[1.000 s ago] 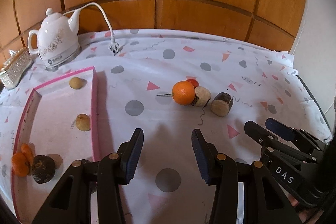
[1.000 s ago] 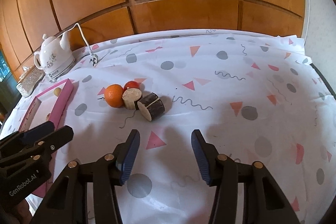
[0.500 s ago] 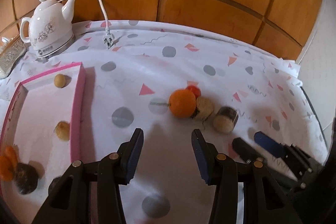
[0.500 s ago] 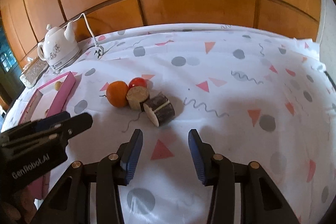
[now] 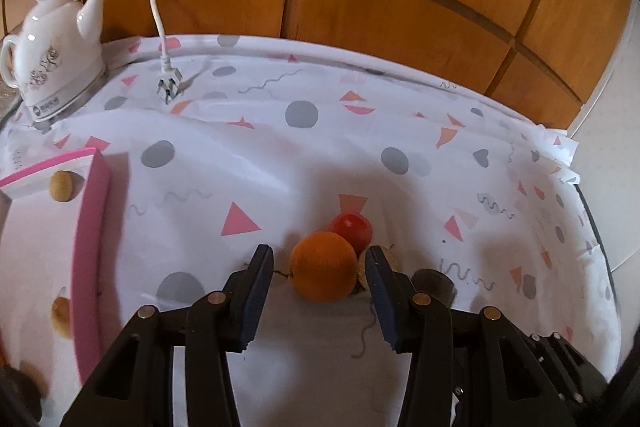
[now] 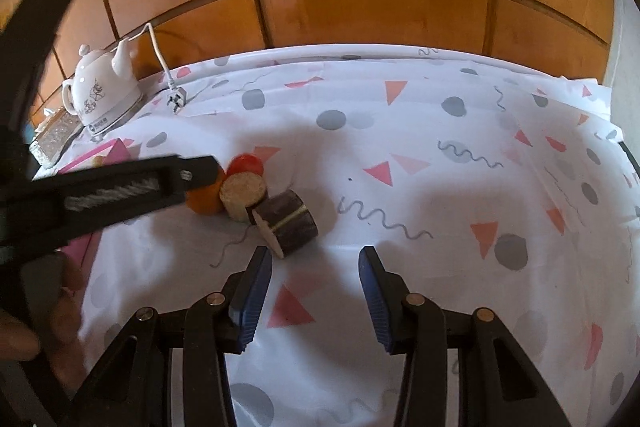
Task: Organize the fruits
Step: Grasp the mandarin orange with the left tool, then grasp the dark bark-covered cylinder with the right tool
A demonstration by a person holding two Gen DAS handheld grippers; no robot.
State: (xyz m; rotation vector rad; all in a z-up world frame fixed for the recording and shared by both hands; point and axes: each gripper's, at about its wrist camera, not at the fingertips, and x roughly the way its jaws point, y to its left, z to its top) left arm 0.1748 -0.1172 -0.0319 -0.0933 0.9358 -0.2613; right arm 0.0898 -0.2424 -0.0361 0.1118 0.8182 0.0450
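The left tool [image 5: 320,267] stands partly open with the orange [image 5: 323,265] between its fingertips, the pads not yet pressing on it. To that tool's left lies the pink tray [image 5: 90,235] holding small brown fruits; just beyond the orange sits a red tomato [image 5: 352,229], and a pale cut-ended fruit [image 6: 242,197] touches the orange's right side. The right tool [image 6: 316,281] is partly open and empty, its jaws having just been narrowing, with the dark cut-ended fruit [image 6: 286,223] just ahead and left of it on the tabletop [image 6: 420,187]. The left tool is the nearer to the orange; closing should secure it.
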